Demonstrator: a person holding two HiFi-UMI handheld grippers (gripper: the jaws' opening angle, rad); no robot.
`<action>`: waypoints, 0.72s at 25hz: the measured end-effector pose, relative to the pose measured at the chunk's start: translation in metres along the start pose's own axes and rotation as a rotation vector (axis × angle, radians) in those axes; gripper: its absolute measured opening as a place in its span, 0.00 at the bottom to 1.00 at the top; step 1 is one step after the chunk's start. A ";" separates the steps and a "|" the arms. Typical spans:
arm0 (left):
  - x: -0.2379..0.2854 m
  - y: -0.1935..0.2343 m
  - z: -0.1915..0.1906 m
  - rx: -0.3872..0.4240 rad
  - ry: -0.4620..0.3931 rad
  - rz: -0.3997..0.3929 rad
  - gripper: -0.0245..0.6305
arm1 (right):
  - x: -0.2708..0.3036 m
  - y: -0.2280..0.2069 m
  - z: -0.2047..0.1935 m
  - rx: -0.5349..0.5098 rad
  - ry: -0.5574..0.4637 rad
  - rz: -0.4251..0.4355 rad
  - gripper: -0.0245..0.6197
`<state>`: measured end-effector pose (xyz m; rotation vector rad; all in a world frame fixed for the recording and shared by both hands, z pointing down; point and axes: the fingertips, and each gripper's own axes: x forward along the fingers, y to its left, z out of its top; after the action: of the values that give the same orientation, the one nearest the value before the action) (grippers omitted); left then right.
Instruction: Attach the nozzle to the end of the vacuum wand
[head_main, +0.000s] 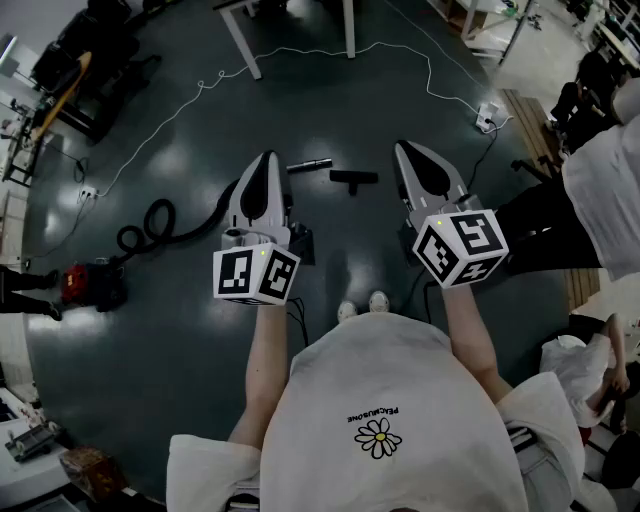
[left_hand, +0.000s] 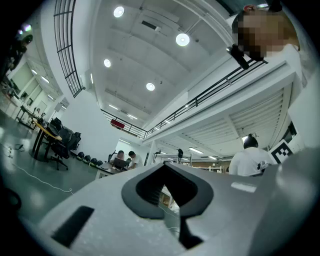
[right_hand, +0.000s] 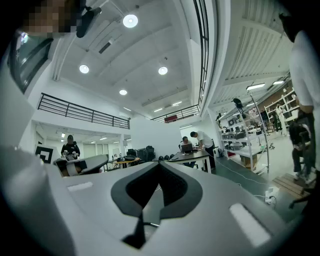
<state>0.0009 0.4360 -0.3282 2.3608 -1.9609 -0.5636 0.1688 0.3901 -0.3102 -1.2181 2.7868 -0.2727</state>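
In the head view a black floor nozzle (head_main: 354, 177) lies on the dark floor, and just left of it the short silver-tipped end of the vacuum wand (head_main: 310, 165). A black hose (head_main: 160, 225) runs from behind the left gripper to a red vacuum cleaner (head_main: 90, 283) at the left. Both grippers are held level above the floor, well short of these parts. The left gripper (head_main: 266, 160) is shut and holds nothing. The right gripper (head_main: 405, 150) is likewise shut and holds nothing. Each gripper view looks over closed jaws into the hall, with the left gripper (left_hand: 165, 167) and right gripper (right_hand: 159, 165) meeting at a point.
A white cable (head_main: 300, 55) snakes over the floor to a power strip (head_main: 487, 118) at the back right. Table legs (head_main: 240, 40) stand at the top. A person (head_main: 600, 180) stands at the right edge. The wearer's shoes (head_main: 362, 305) show below the grippers.
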 end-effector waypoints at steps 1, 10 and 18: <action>-0.003 0.000 0.000 0.000 0.000 0.001 0.04 | -0.002 0.002 -0.002 -0.001 -0.001 -0.001 0.05; -0.013 0.000 -0.008 0.013 0.018 0.018 0.04 | -0.006 -0.004 -0.009 -0.001 -0.004 -0.014 0.05; -0.007 0.005 -0.031 0.013 0.060 0.060 0.04 | 0.002 -0.027 -0.020 0.072 0.002 0.045 0.05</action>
<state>0.0039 0.4351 -0.2961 2.2888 -2.0078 -0.4729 0.1835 0.3730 -0.2853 -1.1390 2.7762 -0.3673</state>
